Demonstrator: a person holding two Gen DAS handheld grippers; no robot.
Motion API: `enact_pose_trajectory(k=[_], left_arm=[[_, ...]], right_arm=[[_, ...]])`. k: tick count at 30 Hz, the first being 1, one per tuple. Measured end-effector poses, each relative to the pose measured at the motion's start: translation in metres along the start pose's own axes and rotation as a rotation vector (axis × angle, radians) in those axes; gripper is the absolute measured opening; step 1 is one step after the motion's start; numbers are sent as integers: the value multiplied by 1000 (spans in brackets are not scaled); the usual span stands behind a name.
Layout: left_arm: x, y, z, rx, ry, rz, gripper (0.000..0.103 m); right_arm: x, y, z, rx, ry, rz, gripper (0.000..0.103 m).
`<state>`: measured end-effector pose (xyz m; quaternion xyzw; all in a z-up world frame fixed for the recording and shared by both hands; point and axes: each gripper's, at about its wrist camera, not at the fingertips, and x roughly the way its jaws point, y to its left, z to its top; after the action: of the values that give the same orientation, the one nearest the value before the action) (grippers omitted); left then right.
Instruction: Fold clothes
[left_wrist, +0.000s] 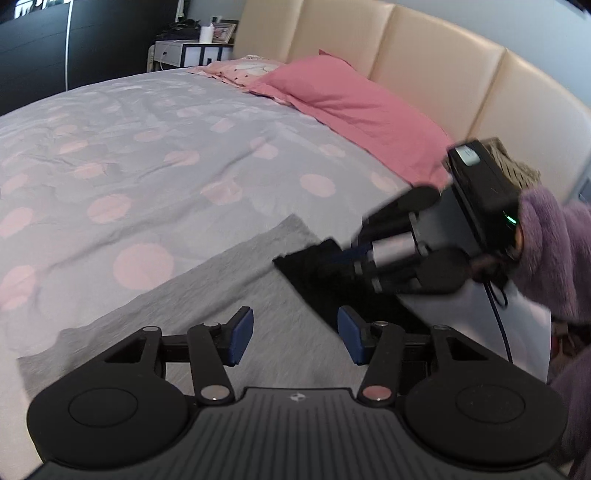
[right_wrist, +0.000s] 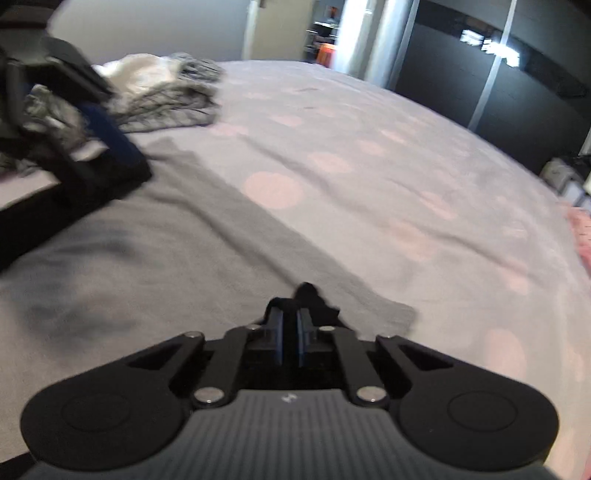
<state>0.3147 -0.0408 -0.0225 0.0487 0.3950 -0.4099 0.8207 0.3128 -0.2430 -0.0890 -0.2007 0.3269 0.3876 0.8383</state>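
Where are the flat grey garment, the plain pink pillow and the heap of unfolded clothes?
flat grey garment (left_wrist: 236, 280): left wrist view, middle of its cloth.
plain pink pillow (left_wrist: 343, 99): left wrist view, centre.
heap of unfolded clothes (right_wrist: 162, 92): right wrist view, top.

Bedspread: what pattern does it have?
The bedspread is pale grey-lilac with large pink dots, clearest in the left wrist view.
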Motion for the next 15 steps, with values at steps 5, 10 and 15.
enact_pose_trajectory(k=[5, 10, 15], left_arm=[[30, 4, 12, -104, -21, -34, 49], [69, 12, 15, -243, -1, -59, 46], [101, 25, 13, -359, 34, -75, 37]], right_arm=[[-17, 4, -11, -35, 30, 106, 32], [-42, -28, -15, 171, -21, 54, 35], [-26, -64, -17, 376, 48, -58, 30]])
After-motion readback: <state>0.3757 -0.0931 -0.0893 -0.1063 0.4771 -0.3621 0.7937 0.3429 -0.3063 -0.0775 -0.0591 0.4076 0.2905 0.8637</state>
